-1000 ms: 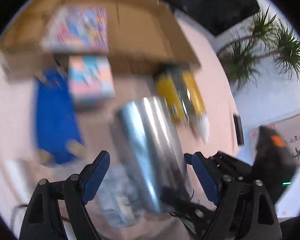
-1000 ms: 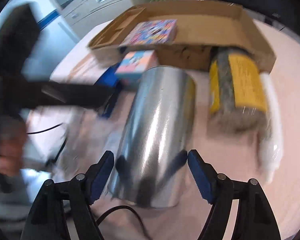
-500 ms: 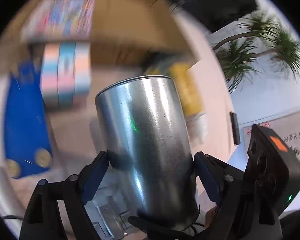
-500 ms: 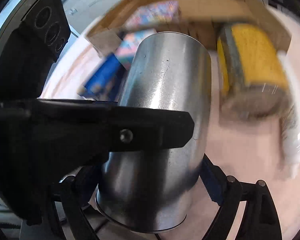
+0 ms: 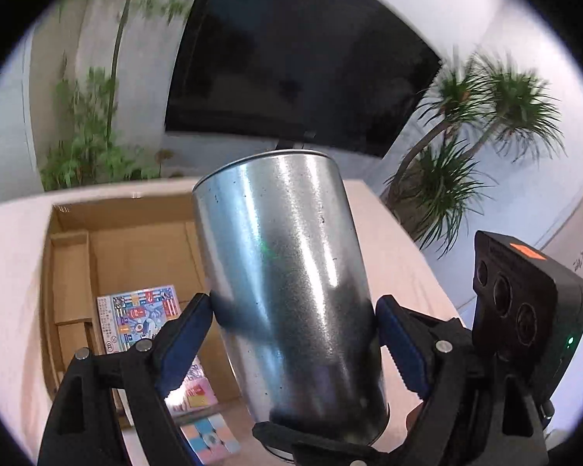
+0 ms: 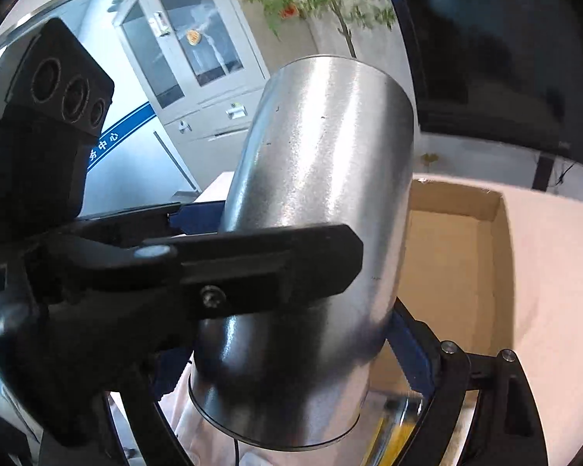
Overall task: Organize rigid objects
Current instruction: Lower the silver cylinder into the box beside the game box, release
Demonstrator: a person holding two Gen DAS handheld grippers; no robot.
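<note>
Above 1 box (image 5: 70,256), 2 grippers clamp 1 can (image 5: 287,272).

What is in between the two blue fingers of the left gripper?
The shiny metal can fills the gap between the left gripper fingers, both blue pads pressing its sides, seen in the left wrist view.

dark screen (image 5: 291,58), potted palm (image 5: 486,116), glass cabinet (image 6: 194,50)

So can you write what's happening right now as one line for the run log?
left hand-held gripper: shut on metal can | right hand-held gripper: shut on metal can | can: lifted, tilted | cardboard box: behind, open
</note>
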